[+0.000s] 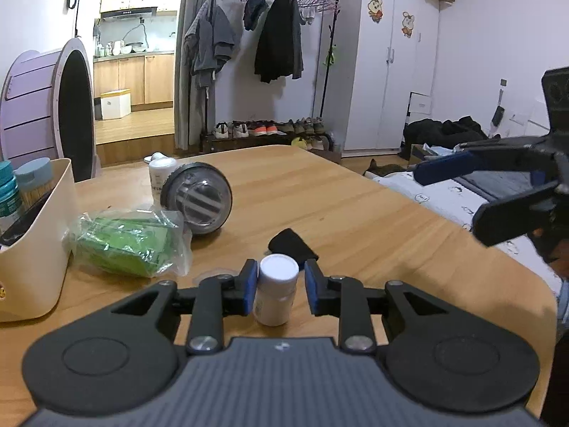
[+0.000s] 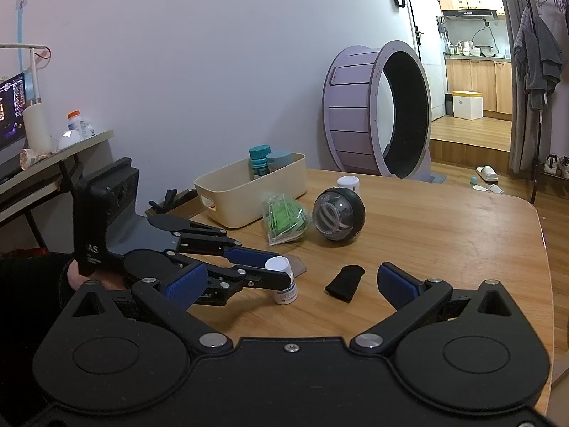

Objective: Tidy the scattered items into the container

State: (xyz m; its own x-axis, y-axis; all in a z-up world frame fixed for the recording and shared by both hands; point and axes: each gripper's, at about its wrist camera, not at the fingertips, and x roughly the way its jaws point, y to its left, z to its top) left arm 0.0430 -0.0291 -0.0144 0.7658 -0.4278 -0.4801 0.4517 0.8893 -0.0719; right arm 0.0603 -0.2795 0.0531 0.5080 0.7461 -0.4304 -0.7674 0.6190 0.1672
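Note:
A small white pill bottle [image 1: 276, 293] stands upright on the wooden table between the fingers of my left gripper [image 1: 280, 289]. The left pad touches it; a small gap shows at the right pad, so the jaws are open around it. It also shows in the right wrist view [image 2: 283, 279]. My right gripper [image 2: 290, 284] is wide open and empty above the table, facing a black cloth piece [image 2: 345, 281]. A cream container [image 2: 249, 192] holds teal-capped bottles. A green packet in clear plastic [image 1: 128, 240], a black gyro ball [image 1: 197, 199] and another white bottle [image 1: 160, 178] lie beside it.
The table's right edge [image 1: 498, 249] drops off to a bed. A purple cat wheel [image 2: 380, 124] stands behind the table. A desk with a monitor [image 2: 12, 106] is at far left in the right wrist view. A clothes rack [image 1: 274, 53] stands beyond the table.

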